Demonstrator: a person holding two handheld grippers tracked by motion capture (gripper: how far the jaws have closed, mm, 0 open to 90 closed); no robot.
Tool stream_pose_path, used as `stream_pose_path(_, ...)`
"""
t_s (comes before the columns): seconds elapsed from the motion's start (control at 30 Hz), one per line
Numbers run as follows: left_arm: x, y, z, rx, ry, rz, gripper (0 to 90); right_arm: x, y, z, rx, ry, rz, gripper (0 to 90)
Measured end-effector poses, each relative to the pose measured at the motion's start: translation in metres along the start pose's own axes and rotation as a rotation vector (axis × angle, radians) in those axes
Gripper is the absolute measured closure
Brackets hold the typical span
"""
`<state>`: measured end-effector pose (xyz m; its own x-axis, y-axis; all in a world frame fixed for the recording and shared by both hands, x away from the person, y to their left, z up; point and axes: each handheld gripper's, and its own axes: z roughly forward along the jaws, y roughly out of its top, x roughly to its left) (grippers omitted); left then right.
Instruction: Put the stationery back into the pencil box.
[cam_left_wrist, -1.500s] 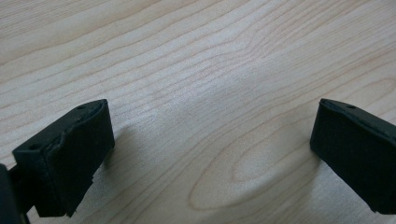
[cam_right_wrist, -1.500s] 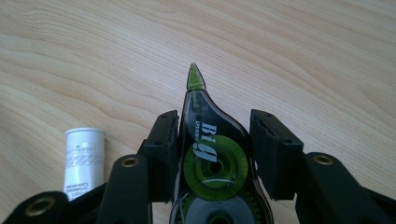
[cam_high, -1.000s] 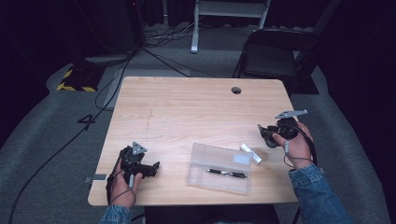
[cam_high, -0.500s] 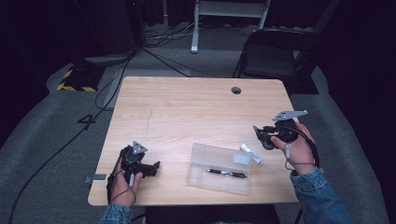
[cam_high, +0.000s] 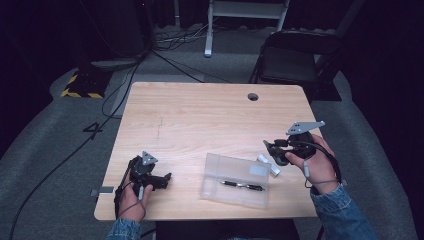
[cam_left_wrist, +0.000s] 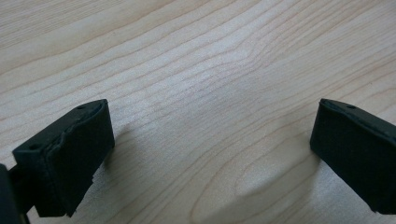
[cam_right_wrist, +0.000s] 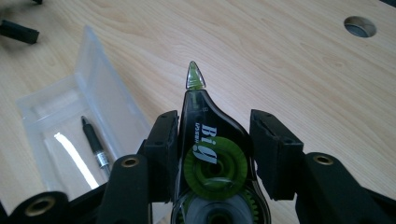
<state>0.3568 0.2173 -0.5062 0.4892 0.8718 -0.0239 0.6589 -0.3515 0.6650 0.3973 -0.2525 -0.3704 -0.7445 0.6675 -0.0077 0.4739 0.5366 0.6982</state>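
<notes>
My right gripper (cam_high: 272, 149) hovers over the table's right side, just right of a clear plastic case (cam_high: 215, 167). In the right gripper view, this gripper (cam_right_wrist: 215, 128) is shut on a black correction tape dispenser (cam_right_wrist: 210, 140) with a green wheel, its green tip pointing ahead. A black pen (cam_high: 241, 186) lies inside the case (cam_right_wrist: 100, 79); the pen (cam_right_wrist: 93, 142) appears there too. A small white object (cam_high: 267, 164) lies by the case's right end. Near the front left edge, my left gripper (cam_high: 162, 179) rests on the wood; its jaws (cam_left_wrist: 210, 144) stand wide open around bare wood.
The wooden table (cam_high: 200, 120) has a round cable hole (cam_high: 253, 96) at the back right. A black folding chair (cam_high: 290, 60) stands behind the table. Cables and a yellow-black striped box (cam_high: 80, 85) lie on the floor at the left.
My right gripper has carried the correction tape leftward and a little nearer, closing on the case's right end. The left gripper has stayed put.
</notes>
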Motion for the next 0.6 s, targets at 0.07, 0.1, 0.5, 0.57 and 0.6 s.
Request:
stream_pose_path(0.07, 0.000, 0.000, 0.000, 0.000, 0.000, 0.000, 0.1, 0.004, 0.001, 0.000, 0.001, 0.015, -0.007, 53.8)
stream_pose_path(0.1, 0.000, 0.000, 0.000, 0.000, 0.000, 0.000, 0.0, 0.006, 0.002, 0.000, 0.003, 0.020, -0.013, 53.8)
stream_pose_path(0.5, 0.000, 0.000, 0.000, 0.000, 0.000, 0.000, 0.1, 0.027, 0.005, 0.005, 0.038, 0.115, -0.065, 53.8)
stream_pose_path(0.57, 0.000, 0.000, 0.000, 0.000, 0.000, 0.000, 0.1, 0.031, 0.005, 0.007, 0.044, 0.127, -0.077, 53.8)
stream_pose_path(0.6, 0.000, 0.000, 0.000, 0.000, 0.000, 0.000, 0.1, 0.033, 0.005, 0.008, 0.049, 0.133, -0.083, 53.8)
